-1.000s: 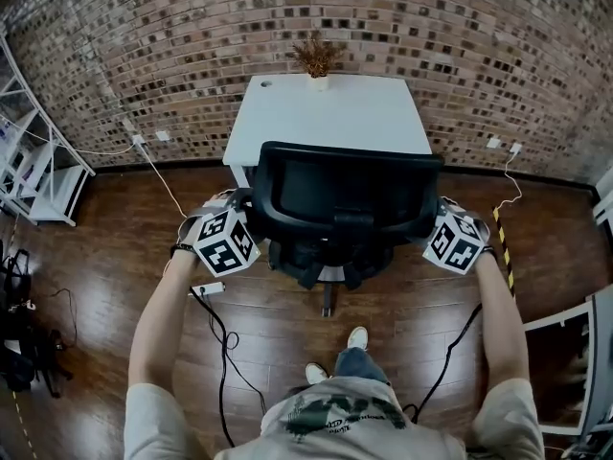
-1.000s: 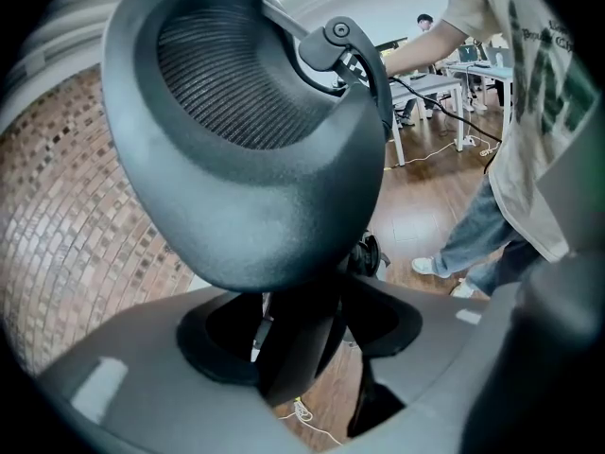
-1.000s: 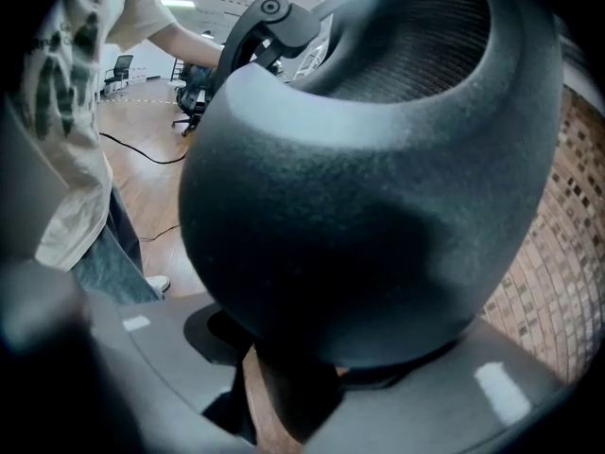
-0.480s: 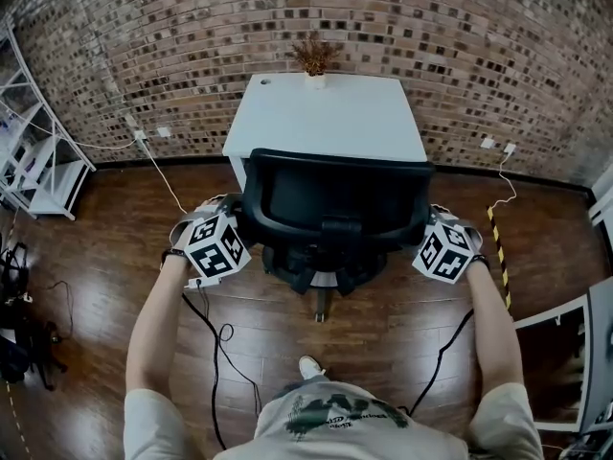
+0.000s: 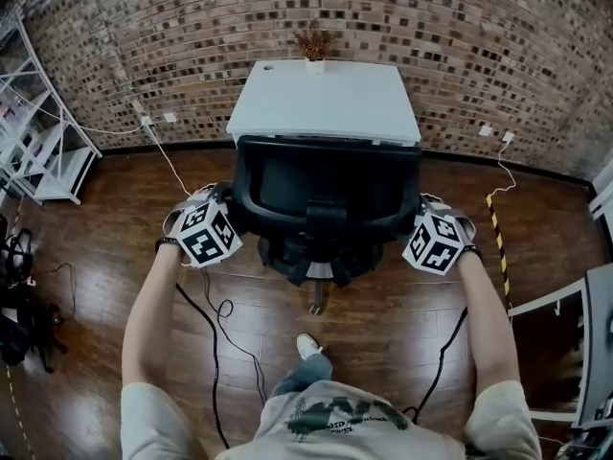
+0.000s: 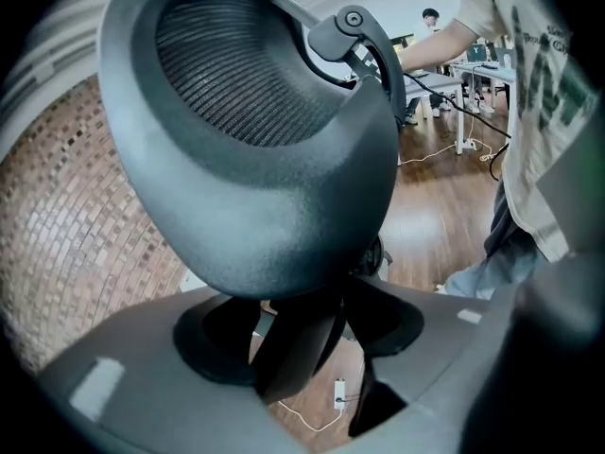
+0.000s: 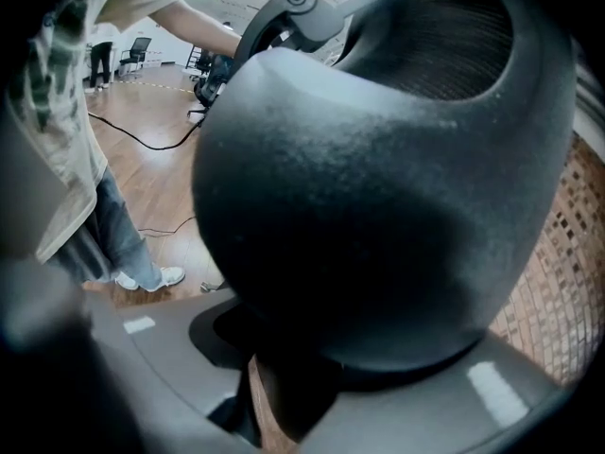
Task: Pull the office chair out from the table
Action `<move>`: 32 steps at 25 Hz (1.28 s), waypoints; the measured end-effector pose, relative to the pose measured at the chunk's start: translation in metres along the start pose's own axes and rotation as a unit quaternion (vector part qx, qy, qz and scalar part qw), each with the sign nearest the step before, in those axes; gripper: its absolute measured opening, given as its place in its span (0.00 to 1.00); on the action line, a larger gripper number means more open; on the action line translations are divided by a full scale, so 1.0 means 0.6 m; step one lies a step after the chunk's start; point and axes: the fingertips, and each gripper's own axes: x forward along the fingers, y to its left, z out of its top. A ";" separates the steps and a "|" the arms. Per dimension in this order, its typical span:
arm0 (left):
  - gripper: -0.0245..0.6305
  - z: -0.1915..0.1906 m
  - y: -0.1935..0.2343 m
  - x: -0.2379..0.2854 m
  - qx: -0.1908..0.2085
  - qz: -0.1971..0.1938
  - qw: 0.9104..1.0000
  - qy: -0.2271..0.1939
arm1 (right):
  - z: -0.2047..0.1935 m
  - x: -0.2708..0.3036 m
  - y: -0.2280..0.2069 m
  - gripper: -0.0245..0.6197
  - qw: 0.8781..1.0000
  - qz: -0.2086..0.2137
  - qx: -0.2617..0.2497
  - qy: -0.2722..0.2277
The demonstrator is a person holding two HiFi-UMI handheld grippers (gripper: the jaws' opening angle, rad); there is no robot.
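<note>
The black office chair [image 5: 326, 199] stands with its back to me in front of the white table [image 5: 326, 99], its backrest top just short of the table's front edge. My left gripper [image 5: 230, 211] holds the backrest's left edge [image 6: 265, 159], which fills the space between its wide-set jaws. My right gripper [image 5: 420, 217] is on the backrest's right edge [image 7: 378, 187], its jaws closing on it. The fingertips are hidden behind the backrest in the head view.
A dried plant in a pot [image 5: 314, 44] sits at the table's far edge against the brick wall. A white shelf [image 5: 48, 151] stands at left, a white frame [image 5: 575, 305] at right. Cables [image 5: 215, 314] run over the wood floor by my shoe [image 5: 306, 345].
The chair has come a little away from the table toward me, with both grippers moving back alongside it. My feet have stepped back.
</note>
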 end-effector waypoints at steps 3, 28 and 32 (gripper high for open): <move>0.50 -0.003 -0.027 -0.022 0.002 0.008 1.000 0.006 | 0.006 -0.020 0.029 0.34 1.000 -0.003 -0.004 -0.001; 0.49 0.006 -0.205 -0.143 0.005 0.010 1.000 0.010 | 0.009 -0.137 0.194 0.34 1.000 -0.012 -0.015 0.005; 0.49 0.005 -0.210 -0.148 0.003 0.006 1.000 0.012 | 0.012 -0.141 0.200 0.34 1.000 -0.014 -0.017 0.003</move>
